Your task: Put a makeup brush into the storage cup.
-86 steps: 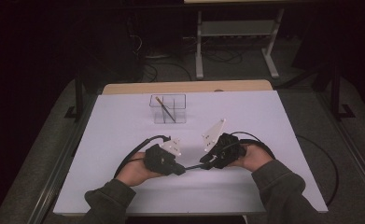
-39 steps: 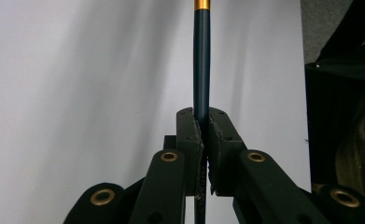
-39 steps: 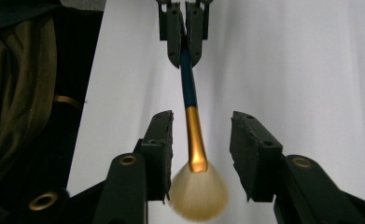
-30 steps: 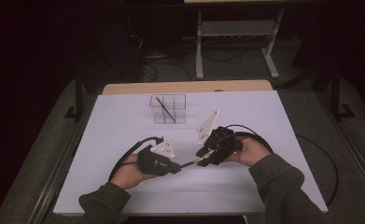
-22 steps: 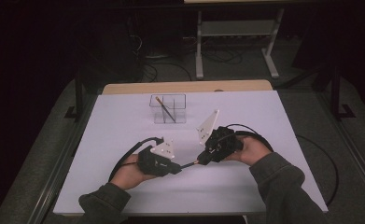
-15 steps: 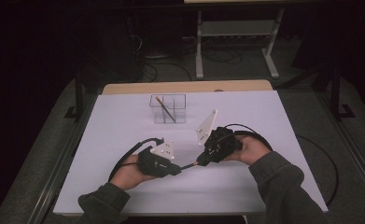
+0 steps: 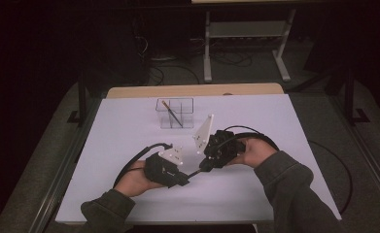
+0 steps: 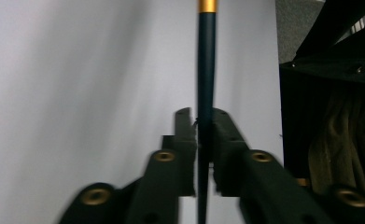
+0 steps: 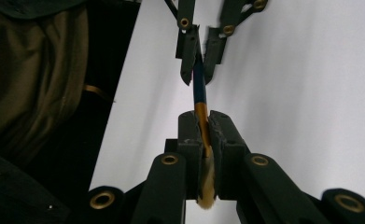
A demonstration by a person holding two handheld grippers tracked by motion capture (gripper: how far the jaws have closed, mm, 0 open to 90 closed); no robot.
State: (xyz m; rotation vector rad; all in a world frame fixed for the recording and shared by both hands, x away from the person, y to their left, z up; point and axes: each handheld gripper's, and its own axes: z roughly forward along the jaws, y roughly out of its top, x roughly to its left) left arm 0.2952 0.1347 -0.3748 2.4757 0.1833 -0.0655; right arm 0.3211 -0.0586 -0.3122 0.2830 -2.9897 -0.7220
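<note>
From the high view, the left tool [image 7: 183, 180] and the right tool [image 7: 202, 168] face each other over the near middle of the white surface [image 7: 285, 126], their tips close together. A thin dark brush [image 7: 193, 173] spans the short gap between them, lifted just above the sheet. Each tool is held in a hand with an olive sleeve, and black cables loop away from both. Farther back, well apart from the hands, stands a clear box [image 7: 175, 113] with dividers, and a second brush [image 7: 171, 112] leans inside it.

In the left gripper view, the left tool [image 8: 204, 123] is clenched on the brush's dark handle [image 8: 206, 70], which runs straight up between the two black jaws to a gold band [image 8: 207, 5] at the top edge. The pale surface [image 8: 77, 70] lies behind, and the other hand's dark tool body and sleeve sit at the right side.

In the right gripper view, the right tool [image 9: 204, 122] is clamped on the brush at its gold band [image 9: 201, 114], with the tan bristles [image 9: 207, 184] hanging out below the pads. Its jaws have just been closing, and the brush is between them. The blue-black handle [image 9: 199, 84] runs up from there into the left tool [image 9: 196, 77], whose jaws grip it farther along. An olive sleeve [image 9: 31, 79] lies to the left over the surface [image 9: 301, 84].
</note>
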